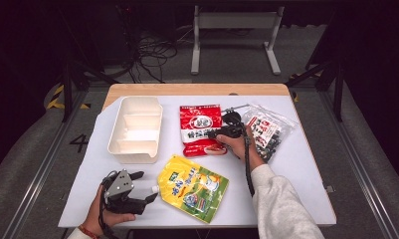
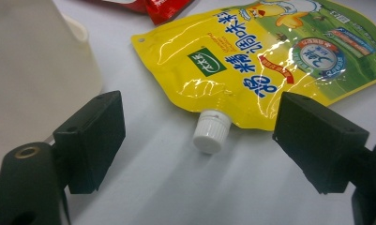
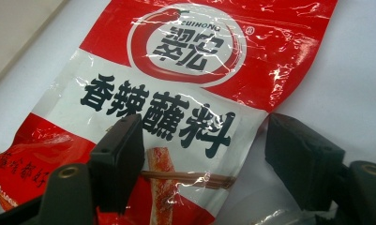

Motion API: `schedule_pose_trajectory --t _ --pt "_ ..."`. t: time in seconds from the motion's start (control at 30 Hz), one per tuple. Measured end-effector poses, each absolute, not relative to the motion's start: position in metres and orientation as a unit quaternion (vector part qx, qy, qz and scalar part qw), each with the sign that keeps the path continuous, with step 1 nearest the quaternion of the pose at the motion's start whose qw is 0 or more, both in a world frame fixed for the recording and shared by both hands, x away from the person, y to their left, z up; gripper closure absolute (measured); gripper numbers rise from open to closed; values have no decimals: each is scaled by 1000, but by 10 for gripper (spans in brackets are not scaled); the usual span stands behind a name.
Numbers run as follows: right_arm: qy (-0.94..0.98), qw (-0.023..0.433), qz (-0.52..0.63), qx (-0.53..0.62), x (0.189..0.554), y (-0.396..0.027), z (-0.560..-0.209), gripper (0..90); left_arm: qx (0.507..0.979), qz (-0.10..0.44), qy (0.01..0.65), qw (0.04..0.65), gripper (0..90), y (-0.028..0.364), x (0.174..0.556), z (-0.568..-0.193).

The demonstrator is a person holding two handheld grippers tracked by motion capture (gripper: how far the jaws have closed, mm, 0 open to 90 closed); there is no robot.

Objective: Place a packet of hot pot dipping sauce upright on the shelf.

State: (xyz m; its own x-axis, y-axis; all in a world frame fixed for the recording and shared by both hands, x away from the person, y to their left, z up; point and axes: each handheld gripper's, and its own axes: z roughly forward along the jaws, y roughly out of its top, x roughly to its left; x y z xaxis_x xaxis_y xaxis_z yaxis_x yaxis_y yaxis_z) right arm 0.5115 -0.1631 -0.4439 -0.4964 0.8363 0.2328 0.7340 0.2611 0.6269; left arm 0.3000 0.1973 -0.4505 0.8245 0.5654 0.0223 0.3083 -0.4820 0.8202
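1. My table (image 1: 197, 90) has a pale wooden top showing along its far edge, and a white sheet (image 1: 306, 164) covers most of it.
2. Beyond it lies a grey floor (image 1: 237, 55) – dim, with a tangle of dark cables (image 1: 152, 52) across it.
3. A white metal frame (image 1: 235, 30) stands on that floor at the back.
4. Yellow-and-black striped tape (image 1: 55, 97) marks the floor at the left.
5. The far room is almost black – light falls mainly on the table.
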Motion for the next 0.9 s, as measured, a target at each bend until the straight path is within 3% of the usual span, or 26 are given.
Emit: schedule_pose_trajectory --t 0.13,0.5,0.57,0.7,0.9 --pt "785 75 357 501 513 -168 -445 450 851 135 251 442 176 192 303 -451" --pt "780 66 361 507 512 -172 -445 675 851 61 232 467 162 146 325 -440" --pt "781 56 364 505 514 -174 -444 627 855 63 231 461 160 136 330 -440" --pt "773 73 346 527 519 -170 -440 346 864 73 217 449 158 130 330 -443" --pt "765 82 339 541 534 -163 -441 292 865 84 208 449 154 144 325 -444"
